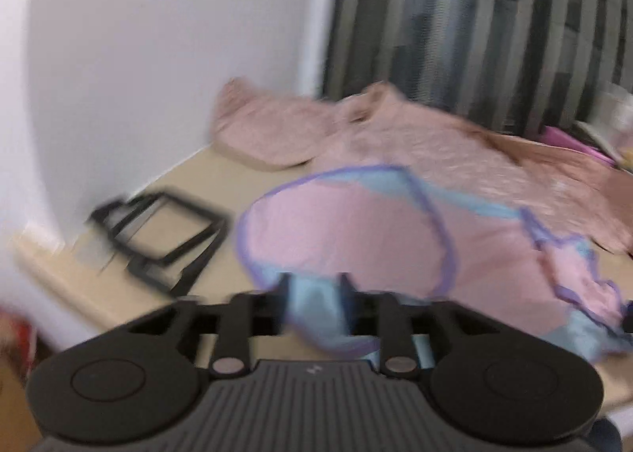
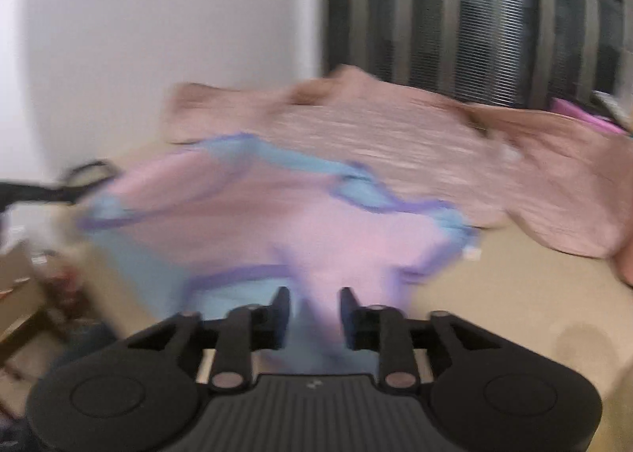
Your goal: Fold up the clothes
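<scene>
Lying on the tan bench [image 1: 130, 294], a pink garment [image 1: 356, 234] with blue panels and purple trim has cloth running between both claws. The left claw [image 1: 314, 286] and right claw [image 2: 314, 303] stand partly open, fingers flanking fabric; whether they pinch it is unclear. A dusty-pink shirt [image 1: 415, 143] sprawls behind, black frames [image 1: 158, 230] to the left.

both wrist cameras look forward and slightly down over their own fingers, close above the table [image 1: 118, 294], sharing the pink garment [image 1: 356, 234] and far wall [image 1: 158, 56].
</scene>
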Demonstrator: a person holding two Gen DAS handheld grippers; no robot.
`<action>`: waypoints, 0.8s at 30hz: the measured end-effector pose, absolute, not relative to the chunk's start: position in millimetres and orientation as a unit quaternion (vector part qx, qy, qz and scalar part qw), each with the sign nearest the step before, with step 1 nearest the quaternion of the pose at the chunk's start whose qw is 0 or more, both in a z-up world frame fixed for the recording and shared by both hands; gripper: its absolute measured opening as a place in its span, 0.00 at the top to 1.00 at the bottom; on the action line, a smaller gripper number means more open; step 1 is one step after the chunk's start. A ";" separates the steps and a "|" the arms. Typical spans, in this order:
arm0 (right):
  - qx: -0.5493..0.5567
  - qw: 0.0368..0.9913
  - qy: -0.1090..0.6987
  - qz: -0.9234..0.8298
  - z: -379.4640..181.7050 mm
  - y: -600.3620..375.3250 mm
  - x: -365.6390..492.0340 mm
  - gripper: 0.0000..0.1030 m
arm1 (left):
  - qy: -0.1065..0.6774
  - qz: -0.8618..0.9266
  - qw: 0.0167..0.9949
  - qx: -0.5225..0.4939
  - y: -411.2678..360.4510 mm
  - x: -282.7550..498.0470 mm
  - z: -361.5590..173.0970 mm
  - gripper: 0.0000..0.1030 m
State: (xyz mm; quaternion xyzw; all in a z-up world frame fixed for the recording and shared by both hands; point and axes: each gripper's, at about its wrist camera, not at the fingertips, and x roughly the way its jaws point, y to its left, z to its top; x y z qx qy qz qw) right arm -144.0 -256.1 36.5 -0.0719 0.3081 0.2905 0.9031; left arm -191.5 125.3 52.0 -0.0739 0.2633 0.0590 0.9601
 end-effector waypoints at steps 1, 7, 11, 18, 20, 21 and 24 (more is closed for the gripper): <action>-0.072 0.899 0.311 0.299 35.0 -248.2 -146.8 0.70 | 0.258 0.037 0.963 -0.065 124.5 -190.0 50.4 0.62; -0.047 0.886 0.320 0.333 20.9 -206.2 -159.6 0.71 | 0.307 -0.052 0.950 -0.031 124.1 -167.4 30.1 0.62; -0.062 0.888 0.329 0.316 10.0 -192.6 -168.4 0.86 | 0.328 -0.073 0.942 -0.019 125.3 -161.5 20.8 0.83; -0.048 0.894 0.356 0.267 16.0 -227.6 -170.0 0.97 | 0.325 -0.101 0.940 -0.018 92.8 -188.6 16.7 0.83; -0.043 0.892 0.360 0.270 17.9 -233.9 -174.2 0.90 | 0.320 -0.097 0.942 -0.028 91.8 -194.6 16.8 0.78; -0.039 0.891 0.358 0.278 18.8 -234.9 -177.1 0.87 | 0.318 -0.099 0.942 -0.036 93.8 -197.1 17.8 0.74; -0.038 0.891 0.345 0.294 21.1 -234.8 -185.9 0.72 | 0.309 -0.125 0.941 -0.049 100.3 -201.8 23.1 0.62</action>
